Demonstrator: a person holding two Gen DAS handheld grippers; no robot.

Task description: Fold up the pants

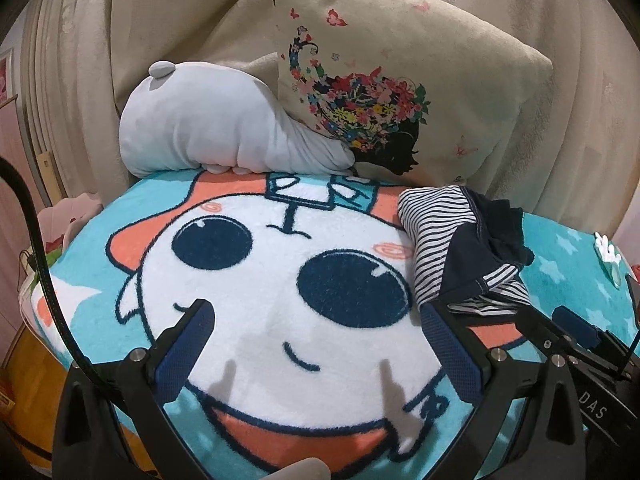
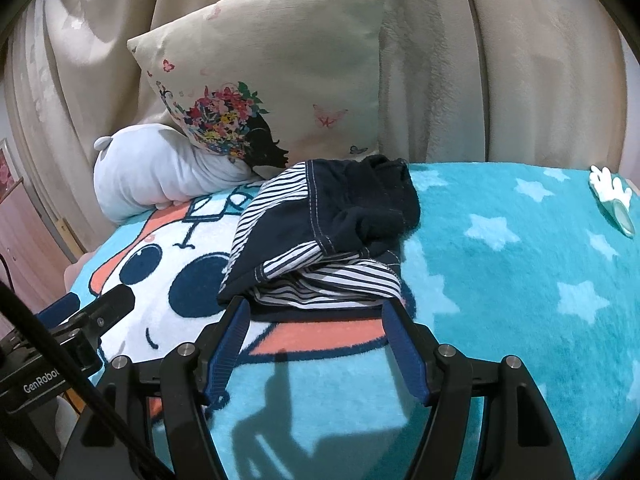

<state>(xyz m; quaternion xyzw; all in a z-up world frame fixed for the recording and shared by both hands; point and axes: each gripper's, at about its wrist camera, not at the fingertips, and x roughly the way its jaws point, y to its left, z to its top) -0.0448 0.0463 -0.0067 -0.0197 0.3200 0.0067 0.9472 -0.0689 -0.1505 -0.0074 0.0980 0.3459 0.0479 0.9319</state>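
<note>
The pants (image 2: 324,232) are a small crumpled heap of navy cloth with navy-and-white striped panels, lying on the cartoon blanket (image 2: 500,280). In the left wrist view the pants (image 1: 460,248) sit at the right, just beyond the right finger. My right gripper (image 2: 316,308) stands open, its blue-padded fingertips at the near edge of the heap, with nothing between them. My left gripper (image 1: 316,312) is open over the blanket's (image 1: 280,320) white cartoon face, to the left of the pants. The other gripper's black fingers (image 1: 568,332) show at the right edge of that view.
A grey plush toy (image 1: 224,124) and a cream cushion with a floral print (image 1: 380,80) lean against beige curtains at the back. A small white and teal object (image 2: 612,196) lies at the blanket's far right. The starry teal part of the blanket spreads to the right.
</note>
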